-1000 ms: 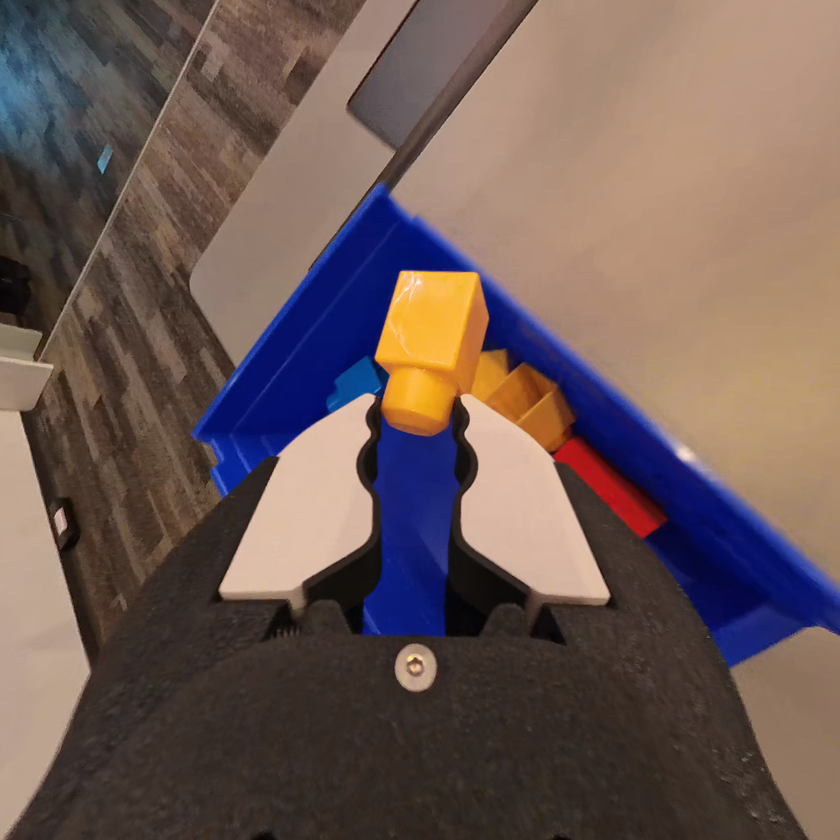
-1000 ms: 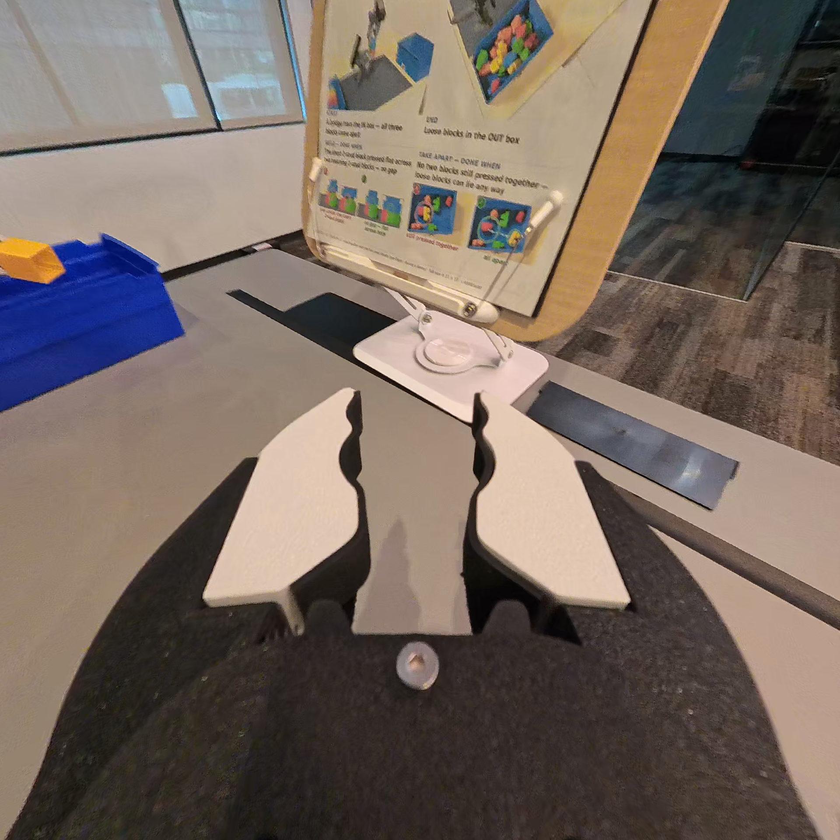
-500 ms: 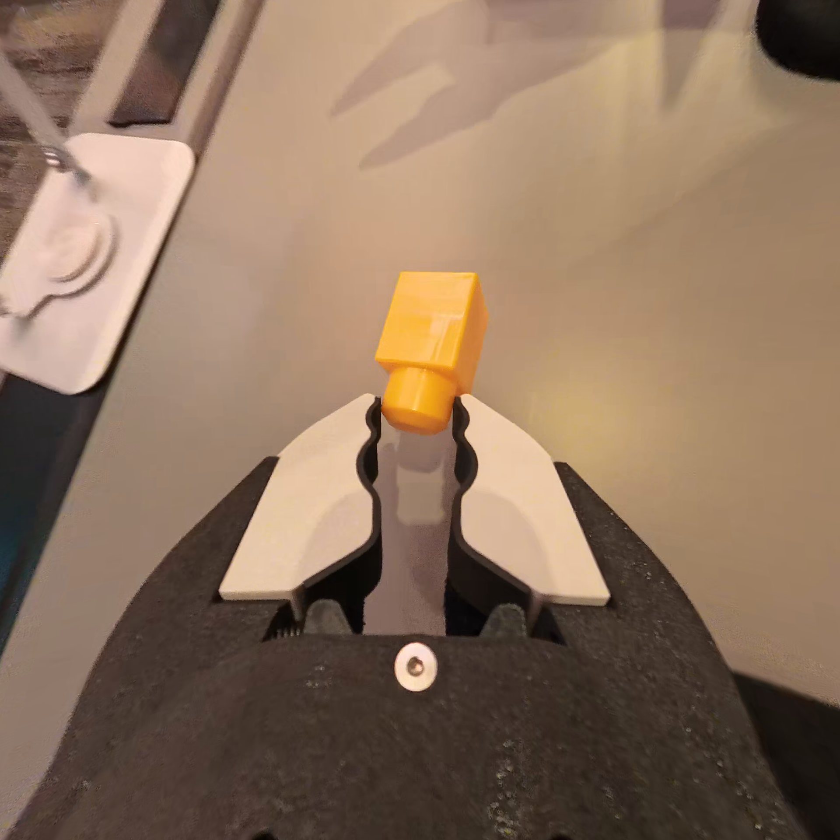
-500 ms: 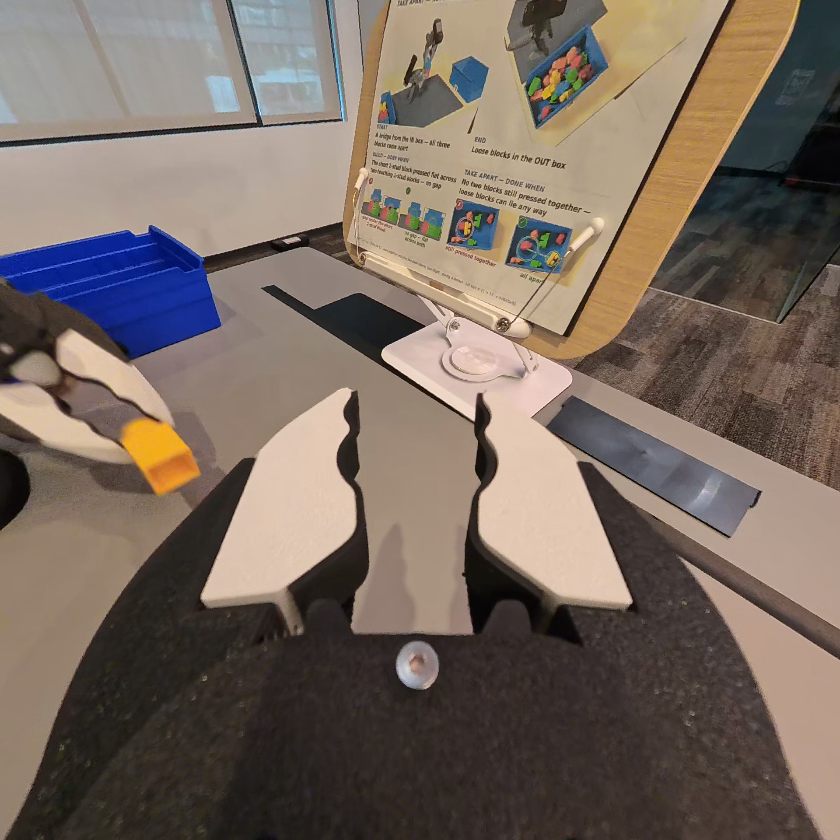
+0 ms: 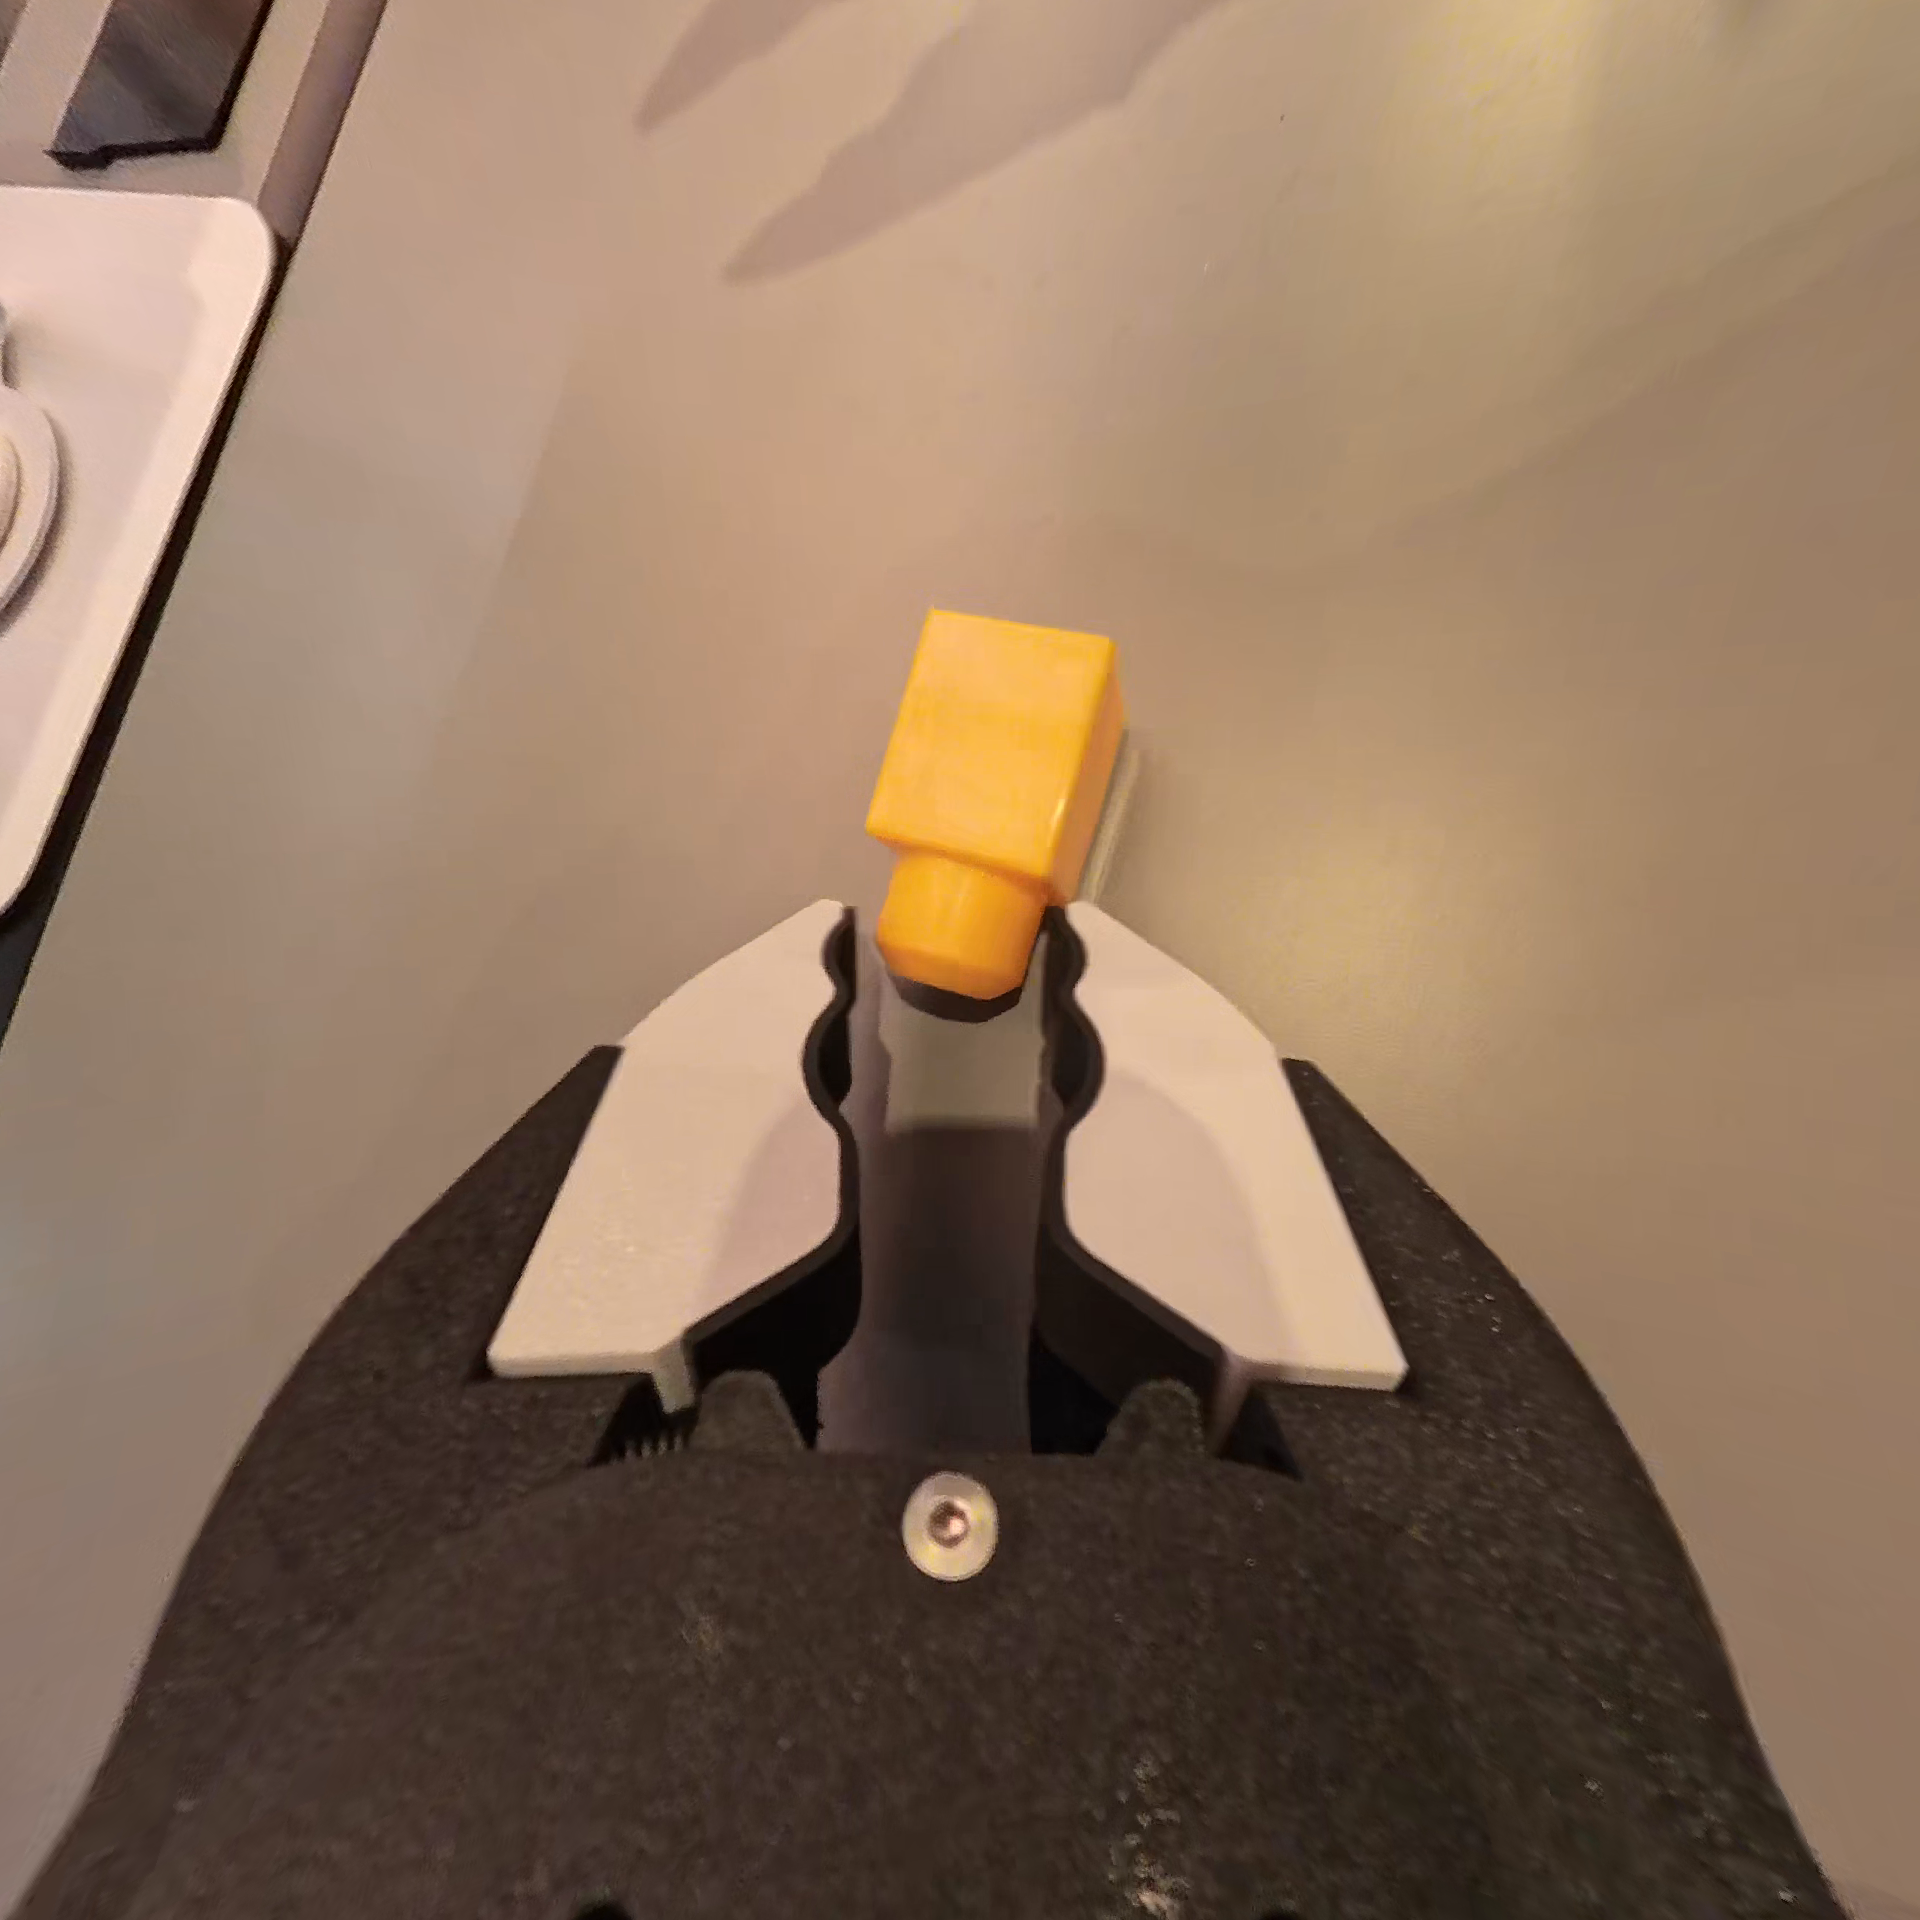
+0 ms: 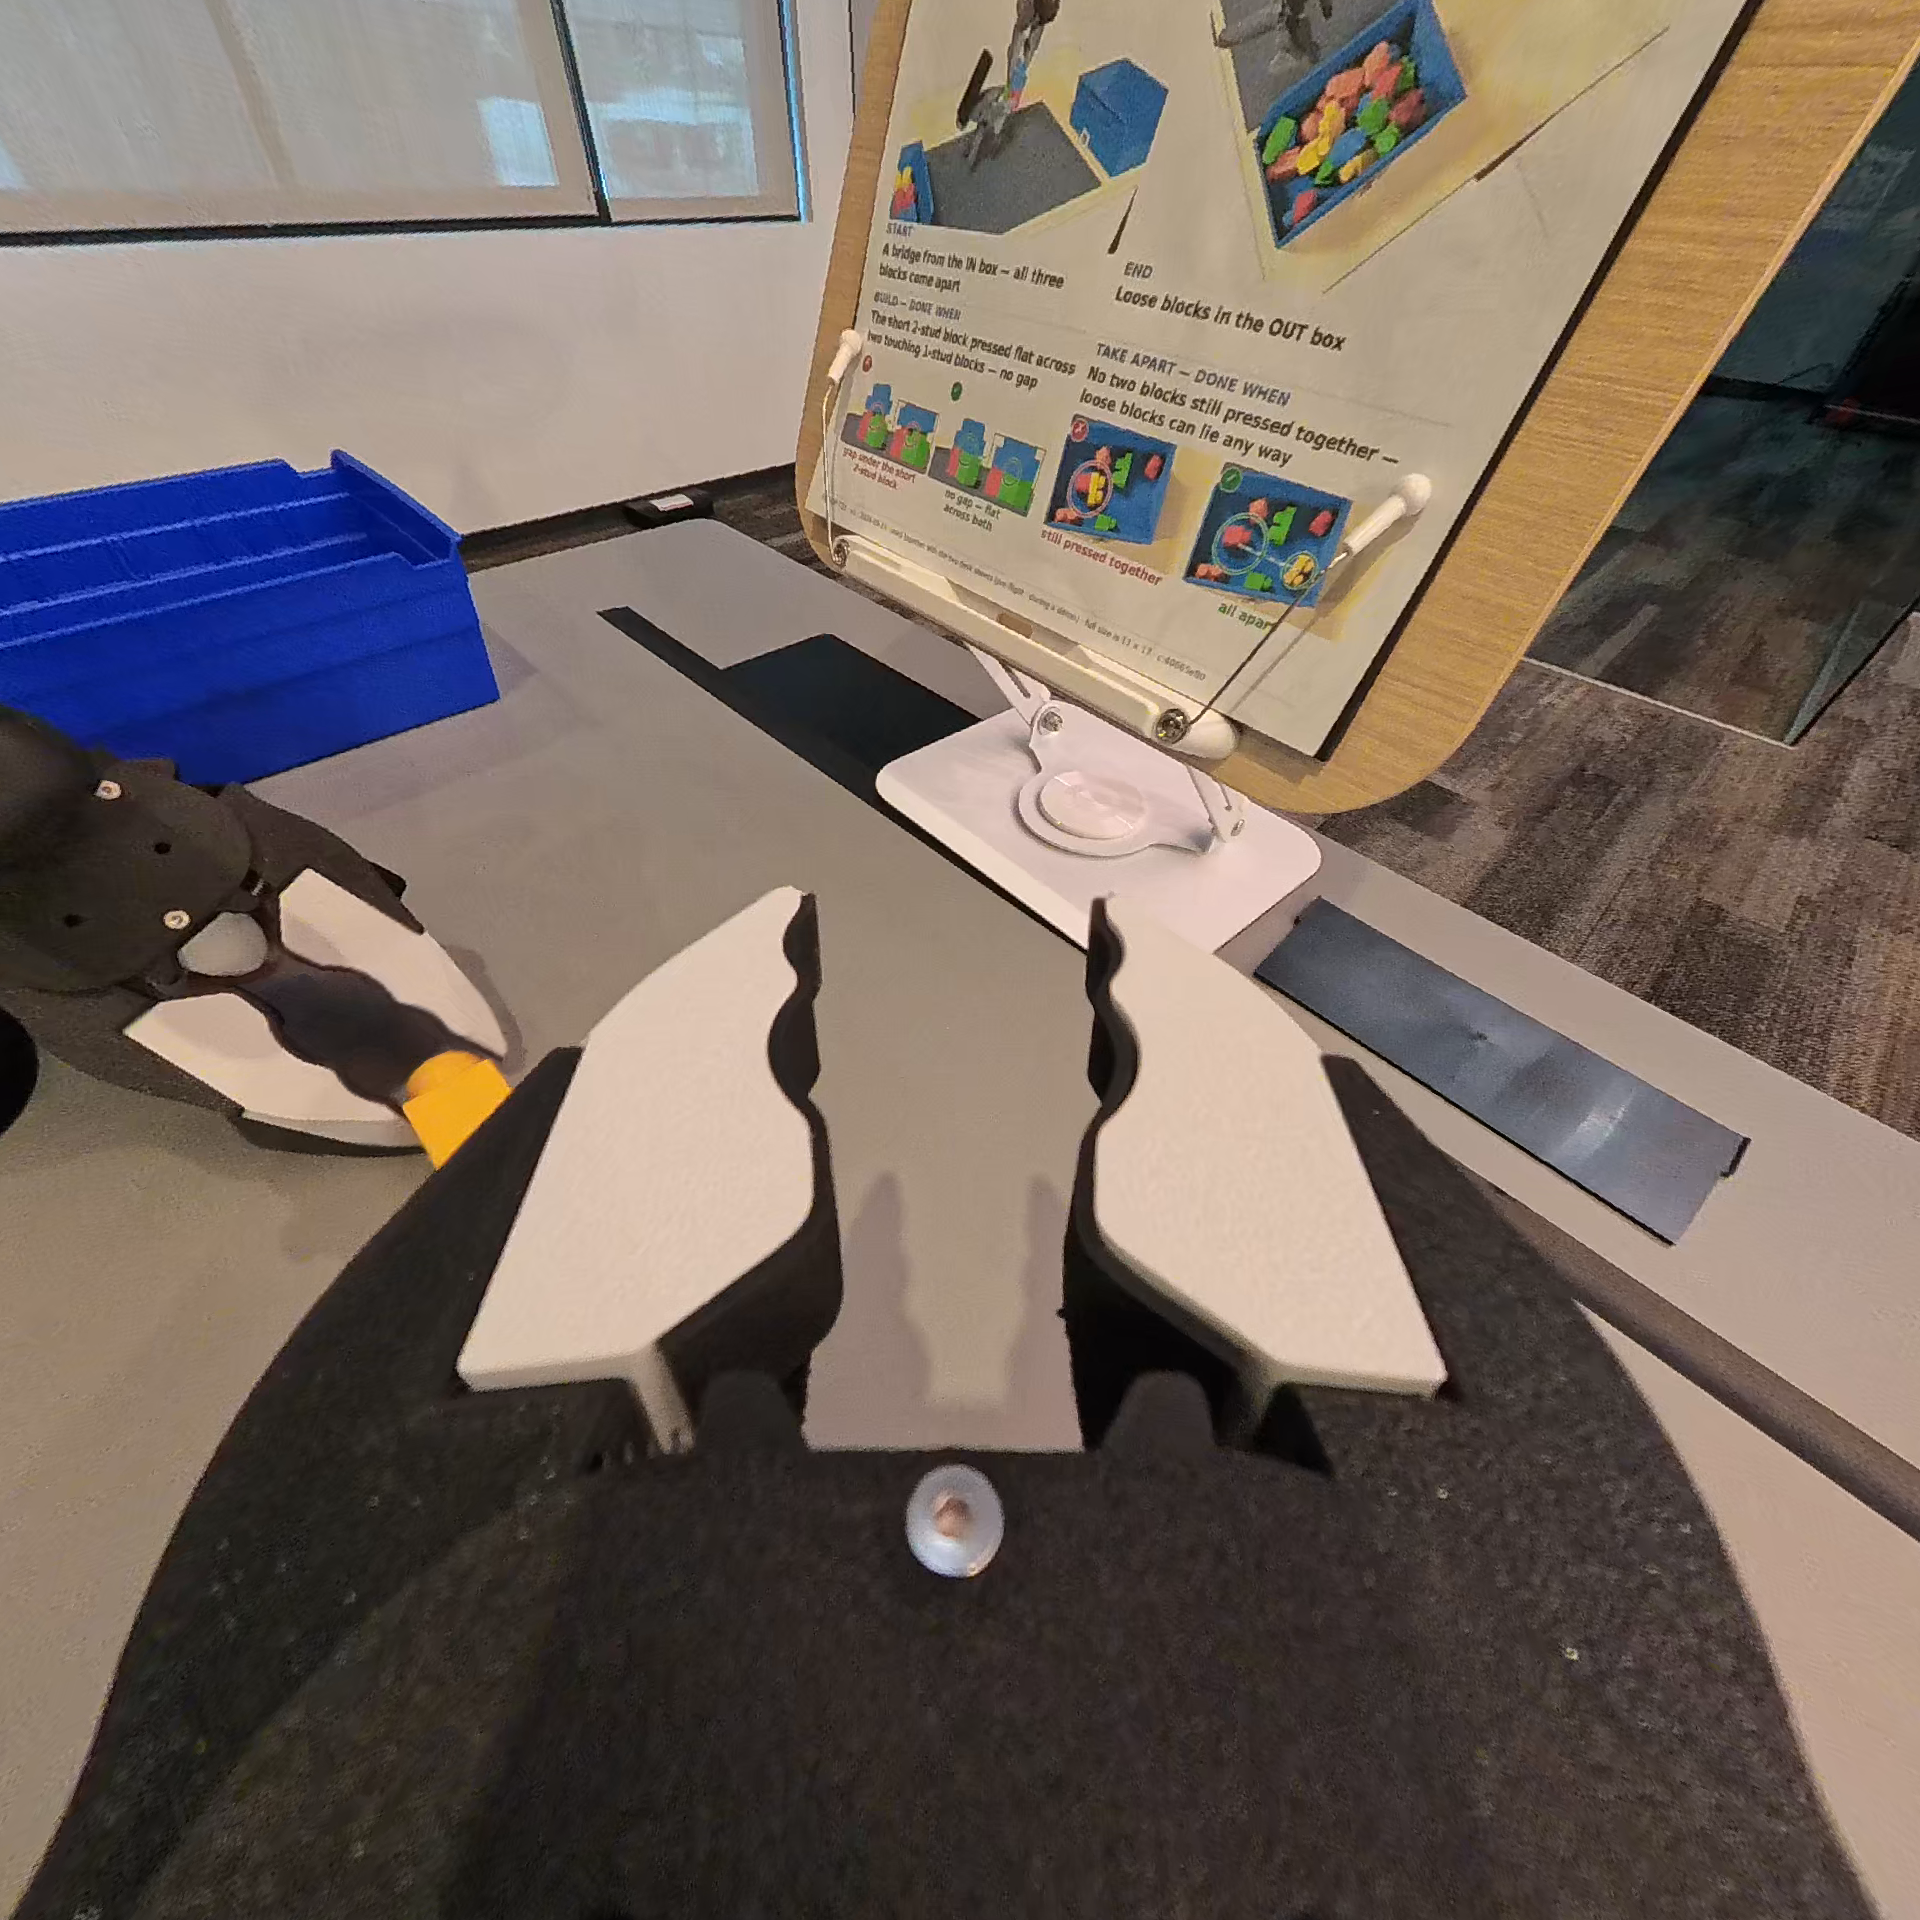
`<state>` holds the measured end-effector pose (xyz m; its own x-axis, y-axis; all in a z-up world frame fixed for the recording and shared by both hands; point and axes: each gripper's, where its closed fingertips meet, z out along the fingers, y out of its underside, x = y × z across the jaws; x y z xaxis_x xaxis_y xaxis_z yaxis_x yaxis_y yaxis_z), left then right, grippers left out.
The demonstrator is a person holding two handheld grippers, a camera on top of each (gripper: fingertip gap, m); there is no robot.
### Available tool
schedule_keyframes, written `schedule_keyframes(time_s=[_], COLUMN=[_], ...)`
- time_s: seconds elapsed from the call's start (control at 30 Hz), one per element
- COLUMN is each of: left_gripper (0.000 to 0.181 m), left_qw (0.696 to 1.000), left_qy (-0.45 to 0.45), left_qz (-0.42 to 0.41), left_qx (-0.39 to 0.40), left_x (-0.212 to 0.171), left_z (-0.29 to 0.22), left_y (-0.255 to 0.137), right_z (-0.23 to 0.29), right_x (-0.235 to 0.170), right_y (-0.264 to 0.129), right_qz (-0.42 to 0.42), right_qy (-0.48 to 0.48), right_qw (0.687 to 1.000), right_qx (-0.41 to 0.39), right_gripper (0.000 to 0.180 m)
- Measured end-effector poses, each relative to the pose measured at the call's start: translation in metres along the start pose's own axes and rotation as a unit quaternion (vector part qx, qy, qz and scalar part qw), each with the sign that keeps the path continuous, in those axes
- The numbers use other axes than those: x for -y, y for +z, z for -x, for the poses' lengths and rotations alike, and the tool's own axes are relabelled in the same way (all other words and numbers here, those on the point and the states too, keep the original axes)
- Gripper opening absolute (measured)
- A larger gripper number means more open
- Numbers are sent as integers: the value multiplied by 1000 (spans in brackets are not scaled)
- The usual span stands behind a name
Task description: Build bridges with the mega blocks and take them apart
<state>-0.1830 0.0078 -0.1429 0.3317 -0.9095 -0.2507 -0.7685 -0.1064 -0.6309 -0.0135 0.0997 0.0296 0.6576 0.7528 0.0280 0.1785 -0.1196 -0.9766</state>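
Observation:
My left gripper (image 5: 951, 914) is shut on the round stud of a yellow one-stud block (image 5: 997, 769). It holds the block tilted, low over the grey table (image 5: 1455, 623); I cannot tell whether the block touches it. In the right wrist view the left gripper (image 6: 457, 1049) shows at the left with the yellow block (image 6: 452, 1107) at its tips, partly hidden behind my right finger. My right gripper (image 6: 951, 914) is open and empty above the table, just right of the block.
A blue bin (image 6: 229, 623) stands at the far left of the table. An instruction board (image 6: 1247, 364) on a white stand base (image 6: 1101, 821) is at the back, also in the left wrist view (image 5: 114, 468). A black strip (image 6: 1496, 1081) lies along the right.
My left gripper carried the yellow block away from over the blue bin to the middle of the table and lowered it beside the right gripper. The right gripper stayed open.

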Motion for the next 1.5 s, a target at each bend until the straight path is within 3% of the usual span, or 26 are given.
schedule_keyframes(time_s=[0.13, 0.23, 0.3, 0.4, 0.5, 0.6, 0.7, 0.97, 1.07, 1.17, 1.33, 1.5], left_gripper=[47, 47, 45, 41, 38, 45, 55, 60, 57, 57, 42, 48], left_qw=[997, 986, 979, 964, 953, 948, 929, 947, 950, 956, 957, 962], left_qy=[-69, -109, -125, -108, -80, -81, -5, 71, 87, 71, 66, 33], left_qz=[-48, -119, -133, -84, 20, 173, 253, 271, 266, 258, 263, 252], left_qx=[-3, 37, 94, 230, 291, 256, 270, 160, 142, 123, 101, 96], left_x=[17, 45, 38, -20, -107, -199, -243, -271, -279, -285, -288, -287], left_z=[4, 31, 71, 147, 194, 204, 212, 212, 218, 222, 226, 223], left_y=[-25, -96, -158, -240, -281, -281, -272, -216, -208, -201, -192, -190], right_z=[-5, -11, -15, -18, -20, -19, -14, 3, 0, 6, 19, 23], right_x=[-3, -8, -12, -15, -18, -22, -28, -31, -26, -18, -19, -26], right_y=[-2, -2, -3, -2, -1, 2, 7, 14, 12, 8, 9, 12], right_qz=[3, 9, 12, 14, 13, 16, 19, 6, -9, -18, -9, 5], right_qy=[5, 8, 14, 25, 36, 44, 54, 121, 109, 82, 72, 77], right_qw=[1000, 1000, 1000, 1000, 999, 999, 998, 989, 991, 993, 991, 989], right_qx=[-3, -10, -13, -12, -8, -6, 16, 84, 72, 77, 110, 123], right_gripper=[49, 49, 49, 49, 49, 49, 50, 50, 47, 47, 50, 51])
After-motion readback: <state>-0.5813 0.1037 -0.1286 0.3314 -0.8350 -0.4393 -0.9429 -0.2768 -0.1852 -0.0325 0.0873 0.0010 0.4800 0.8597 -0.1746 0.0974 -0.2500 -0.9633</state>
